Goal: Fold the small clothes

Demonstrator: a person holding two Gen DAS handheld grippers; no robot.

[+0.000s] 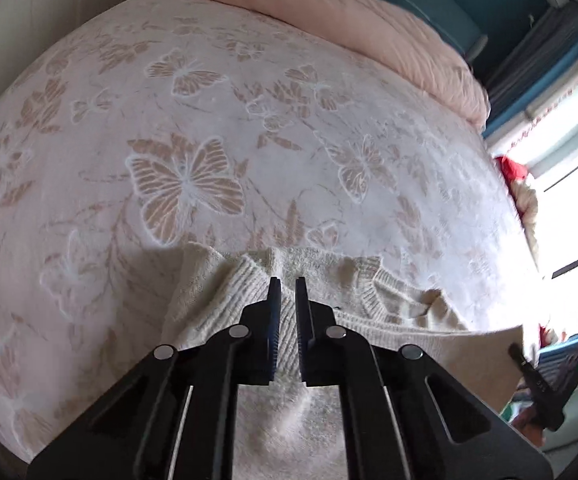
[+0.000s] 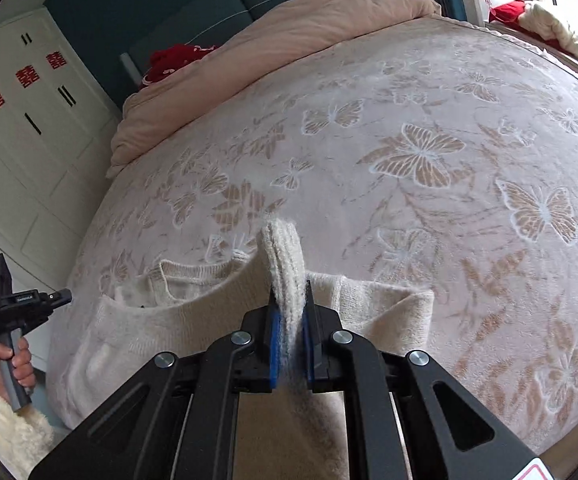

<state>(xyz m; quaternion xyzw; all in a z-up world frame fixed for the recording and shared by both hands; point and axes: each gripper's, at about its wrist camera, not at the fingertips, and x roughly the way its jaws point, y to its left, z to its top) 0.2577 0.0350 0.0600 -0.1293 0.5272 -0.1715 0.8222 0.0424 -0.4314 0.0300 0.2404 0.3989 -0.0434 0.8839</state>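
The right gripper (image 2: 289, 292), a black two-finger tool with blue pads, fills the near part of the right wrist view. Its jaws are closed down to a narrow gap, and a thick ribbed cuff of the cream knitted sweater (image 2: 193, 320) is pinched between the pads, its rounded end sticking up past the fingertips. The rest of the sweater lies spread under and beside this gripper on the near edge of the pale pink bedspread with butterfly pattern (image 2: 429, 152), its round neckline showing just left of the gripper.

In the left wrist view, the left gripper (image 1: 288, 284), the same black tool, hangs over the sweater's (image 1: 249, 280) ribbed edge. Its jaws stand slightly apart with a slim gap between them, and ribbed knit is visible through that gap. Whether the pads actually touch or hold the cloth is hard to judge from this angle; nothing appears clamped between them.

To the left of the sweater in the right wrist view, the person's left hand (image 2: 17, 360), in a fluffy cream sleeve, grips the handle of the left tool.

Beyond the sweater, the bedspread stretches away. At its far end lies a rumpled peach-pink quilt (image 2: 289, 48). Behind the quilt is a teal padded headboard (image 2: 217, 4), with a red cushion (image 2: 177, 58) against it. Left of the bed stands a white wardrobe with red paper cut-outs (image 2: 21, 120).
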